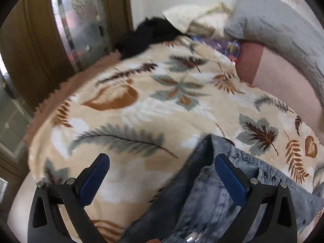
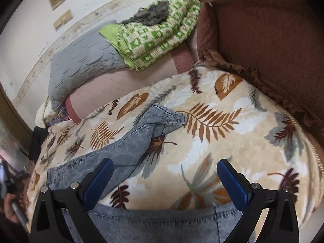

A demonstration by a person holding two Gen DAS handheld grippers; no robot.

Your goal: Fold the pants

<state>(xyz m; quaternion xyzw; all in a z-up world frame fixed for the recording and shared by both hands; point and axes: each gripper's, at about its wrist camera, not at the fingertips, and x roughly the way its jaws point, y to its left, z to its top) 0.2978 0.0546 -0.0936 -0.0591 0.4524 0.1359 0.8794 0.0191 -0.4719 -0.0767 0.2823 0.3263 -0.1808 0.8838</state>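
Lying rumpled, faded denim pants (image 2: 129, 141), fuzzy leaf-print blanket (image 2: 222, 133), both tongs agape

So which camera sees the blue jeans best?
The right wrist view. There the jeans stretch across the leafy blanket, showing a leg with its crumpled end plus a stitched edge. The left wrist view only shows a blurry close-up with some buttons.

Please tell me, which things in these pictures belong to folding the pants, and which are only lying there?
For the job:
- jeans, spread out
- left gripper, open, over the jeans
- right gripper, open, above the hem
- leaf-print blanket, the work surface

Only lying there:
- grey quilt
- green checked blanket
- black garment
- cream cloth
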